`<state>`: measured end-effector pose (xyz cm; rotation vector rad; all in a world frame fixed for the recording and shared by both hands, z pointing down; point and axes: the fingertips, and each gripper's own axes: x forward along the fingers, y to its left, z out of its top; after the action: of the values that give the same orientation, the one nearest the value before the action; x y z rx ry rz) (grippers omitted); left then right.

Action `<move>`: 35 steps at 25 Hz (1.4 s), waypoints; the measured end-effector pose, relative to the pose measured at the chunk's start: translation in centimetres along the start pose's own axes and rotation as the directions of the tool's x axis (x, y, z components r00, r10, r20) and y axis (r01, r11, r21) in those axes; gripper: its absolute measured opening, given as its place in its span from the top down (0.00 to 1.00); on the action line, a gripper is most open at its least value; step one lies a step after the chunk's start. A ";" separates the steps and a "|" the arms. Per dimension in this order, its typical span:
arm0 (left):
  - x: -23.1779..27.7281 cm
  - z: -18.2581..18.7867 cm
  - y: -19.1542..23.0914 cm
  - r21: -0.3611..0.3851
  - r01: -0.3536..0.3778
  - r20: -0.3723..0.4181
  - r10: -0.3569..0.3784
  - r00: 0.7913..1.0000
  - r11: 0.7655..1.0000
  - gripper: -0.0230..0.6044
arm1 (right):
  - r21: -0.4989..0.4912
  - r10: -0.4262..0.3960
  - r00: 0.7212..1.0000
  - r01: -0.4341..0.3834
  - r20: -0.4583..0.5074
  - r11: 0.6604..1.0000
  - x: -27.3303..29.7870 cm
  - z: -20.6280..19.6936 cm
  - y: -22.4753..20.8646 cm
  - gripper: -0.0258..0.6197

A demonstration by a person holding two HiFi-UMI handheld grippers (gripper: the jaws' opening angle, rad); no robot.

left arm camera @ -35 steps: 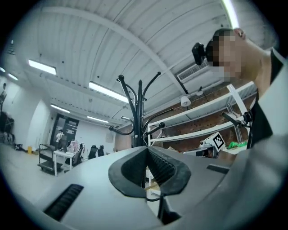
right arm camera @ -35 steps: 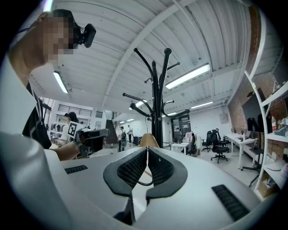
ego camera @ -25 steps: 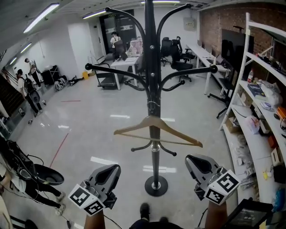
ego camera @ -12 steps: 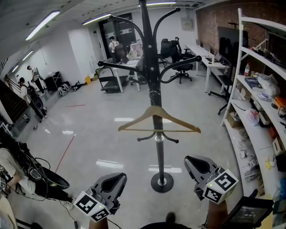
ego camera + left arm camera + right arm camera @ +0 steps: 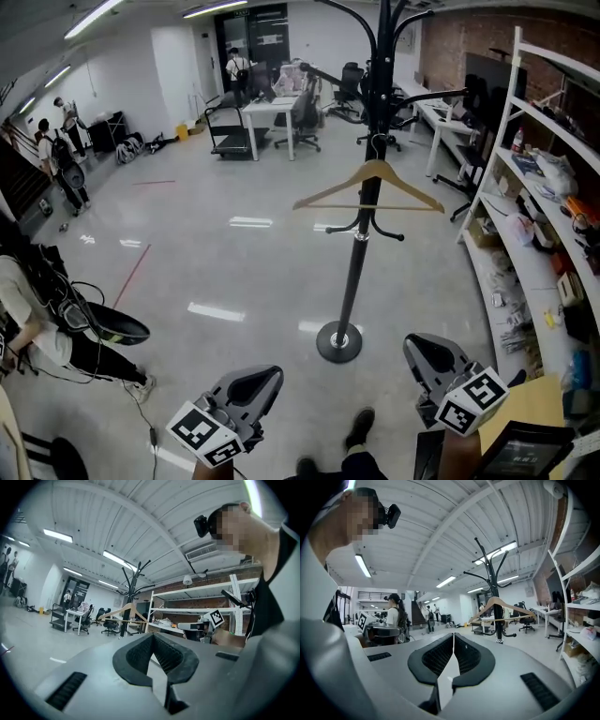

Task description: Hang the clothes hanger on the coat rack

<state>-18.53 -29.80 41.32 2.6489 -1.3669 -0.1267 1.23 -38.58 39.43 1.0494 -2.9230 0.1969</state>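
A wooden clothes hanger (image 5: 370,187) hangs by its hook from the black coat rack (image 5: 364,202), which stands on a round base on the grey floor. Both gripper views show the same hanger (image 5: 123,613) (image 5: 501,610) on the rack (image 5: 127,603) (image 5: 496,602), well ahead of the jaws. My left gripper (image 5: 257,384) is low at the head view's bottom left, jaws shut and empty. My right gripper (image 5: 427,354) is at the bottom right, also shut with nothing in it. Both are far below and short of the rack.
White shelving (image 5: 548,187) loaded with items runs along the right wall. Desks and office chairs (image 5: 281,108) stand at the back. A person (image 5: 33,309) crouches at the left with cables, others stand further off. My feet (image 5: 356,429) show at the bottom.
The rack and hanger have slid right and away in the head view as I stepped back. Both grippers stayed low and shut, empty.
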 end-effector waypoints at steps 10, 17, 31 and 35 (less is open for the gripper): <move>-6.5 0.1 -8.0 -0.010 0.074 0.045 -0.073 0.996 0.997 0.96 | -0.055 0.006 1.000 -0.007 -0.017 0.998 -7.9 -0.1 7.7 0.95; -8.4 -1.3 -16.3 -0.008 0.040 0.014 -0.040 0.999 0.999 0.96 | -0.031 0.058 0.998 -0.058 -0.005 0.998 -16.4 -1.4 10.3 0.95; -12.4 -2.7 -28.8 0.028 -0.049 -0.064 0.051 0.997 0.998 0.96 | 0.031 0.098 0.995 -0.098 0.028 0.995 -28.6 -1.9 14.8 0.95; -15.5 -3.5 -30.2 0.007 -0.049 -0.052 0.050 0.997 0.999 0.96 | 0.016 0.105 0.994 -0.105 0.017 0.994 -29.8 -2.4 17.9 0.95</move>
<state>-2.79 0.38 39.43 2.6017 -1.4176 -0.0477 12.80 -5.75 37.80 0.9037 -2.9987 0.2170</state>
